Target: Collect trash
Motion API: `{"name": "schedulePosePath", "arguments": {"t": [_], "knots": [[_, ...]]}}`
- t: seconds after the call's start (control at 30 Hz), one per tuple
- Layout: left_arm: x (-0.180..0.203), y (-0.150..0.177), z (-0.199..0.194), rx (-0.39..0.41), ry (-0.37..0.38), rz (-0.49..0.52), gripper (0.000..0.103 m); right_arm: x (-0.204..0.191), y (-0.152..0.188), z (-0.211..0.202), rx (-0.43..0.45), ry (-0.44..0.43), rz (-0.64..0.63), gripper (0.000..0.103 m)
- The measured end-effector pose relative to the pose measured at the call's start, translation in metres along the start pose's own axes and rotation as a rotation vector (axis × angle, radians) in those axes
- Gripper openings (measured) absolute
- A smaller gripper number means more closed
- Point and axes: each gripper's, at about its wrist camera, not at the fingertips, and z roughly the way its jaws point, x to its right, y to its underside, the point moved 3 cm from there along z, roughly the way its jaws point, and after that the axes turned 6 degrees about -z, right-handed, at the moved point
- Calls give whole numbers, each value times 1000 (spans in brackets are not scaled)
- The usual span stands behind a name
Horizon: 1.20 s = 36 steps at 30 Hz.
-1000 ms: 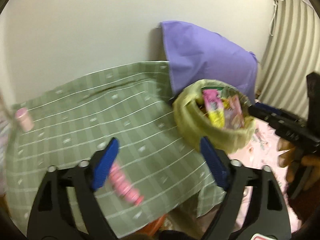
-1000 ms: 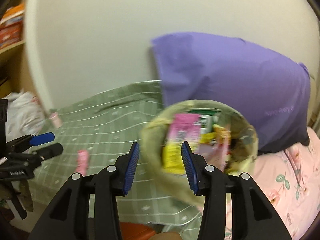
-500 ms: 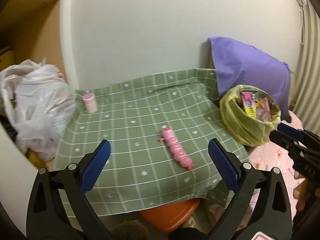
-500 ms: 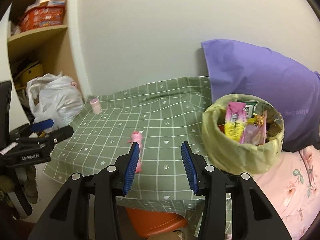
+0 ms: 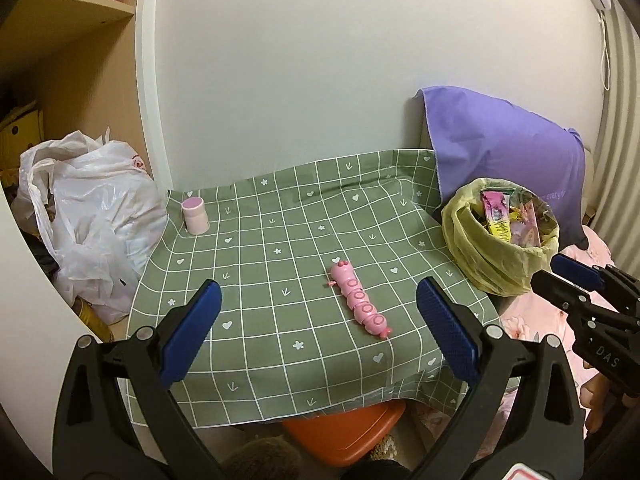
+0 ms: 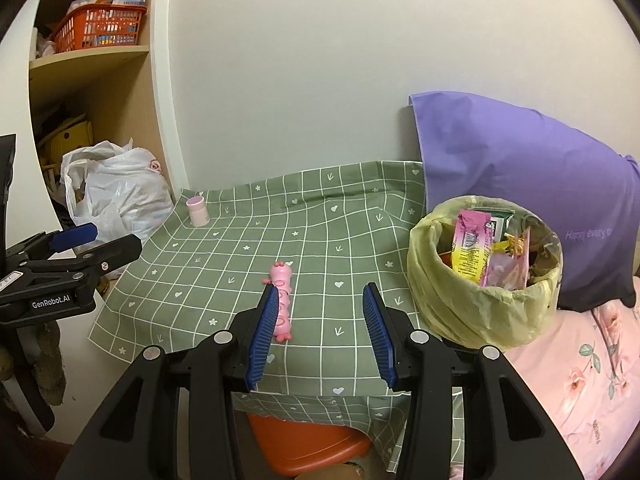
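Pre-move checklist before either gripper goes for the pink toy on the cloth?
1. Left gripper jaws open, nothing between: ok.
2. Right gripper jaws open, nothing between: ok.
3. Pink caterpillar toy lies free on the green checked tablecloth, nothing on it: ok.
4. Lined trash bin upright, mouth open: ok.
5. Room left in bin: cannot tell, wrappers reach the rim.
6. Pink cup well away from the toy: ok.

Small table (image 5: 256,364) draped in green checked cloth (image 5: 280,240). On it: pink segmented caterpillar toy (image 5: 360,300) near centre, small pink cup (image 5: 195,216) upright at far left corner, yellow-lined trash bin (image 5: 480,256) at right edge.
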Motion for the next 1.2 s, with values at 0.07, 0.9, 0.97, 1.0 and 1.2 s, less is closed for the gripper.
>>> {"name": "schedulePosePath", "arguments": {"t": [0.07,0.9,0.97,1.0,1.2], "knots": [[1,0,-1,2,2,3,93,-1,0,-1,1,0,2,41],[-2,-2,-3,9,0,3,93,-4,-3,-4,10,9,6,41],[-4,-2,-2,7,3,3,93,-4,-3,-3,9,10,6,41],[-4,-2,-2,8,3,3,93,-4,-3,-3,9,10,6,41],[-5,-3,-3,14,1,2,93,-3,-2,-3,10,8,6,41]]}}
